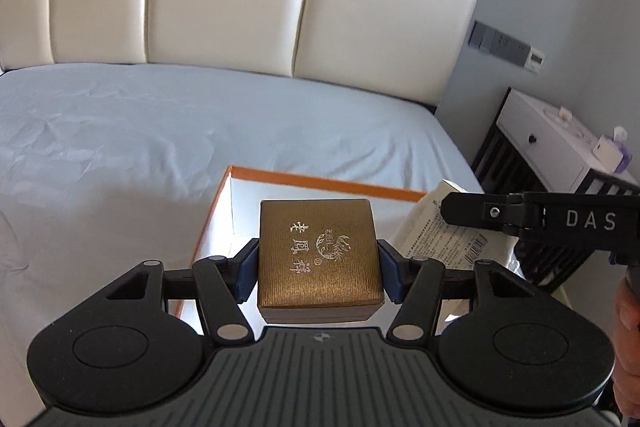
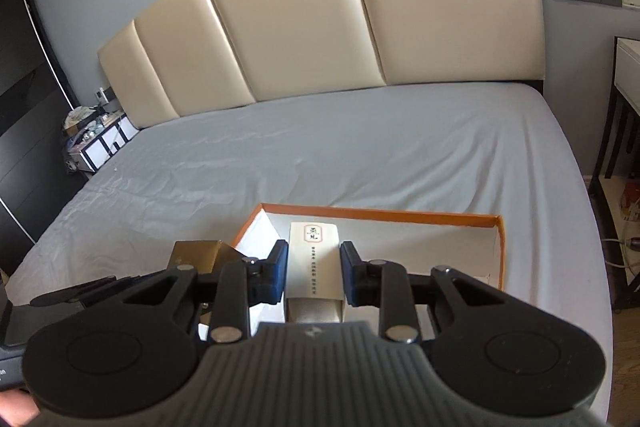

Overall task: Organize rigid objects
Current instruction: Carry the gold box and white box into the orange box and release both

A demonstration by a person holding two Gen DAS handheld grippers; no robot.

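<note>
My left gripper [image 1: 318,269] is shut on a square gold box [image 1: 318,253] with silver characters and holds it above the orange-rimmed open box [image 1: 320,180] on the bed. My right gripper [image 2: 313,275] is shut on a long white carton [image 2: 314,263] with printed text and holds it over the same orange-rimmed box [image 2: 380,213]. In the left wrist view the white carton [image 1: 444,231] and the right gripper's black finger [image 1: 468,209] show at the right. In the right wrist view the gold box [image 2: 196,255] shows at the left.
The bed [image 2: 320,155] has a grey sheet and a cream padded headboard [image 2: 320,27]. A white nightstand [image 1: 552,143] stands right of the bed, with wall switches [image 1: 504,45] above. Another nightstand with clutter [image 2: 96,135] stands at the far left.
</note>
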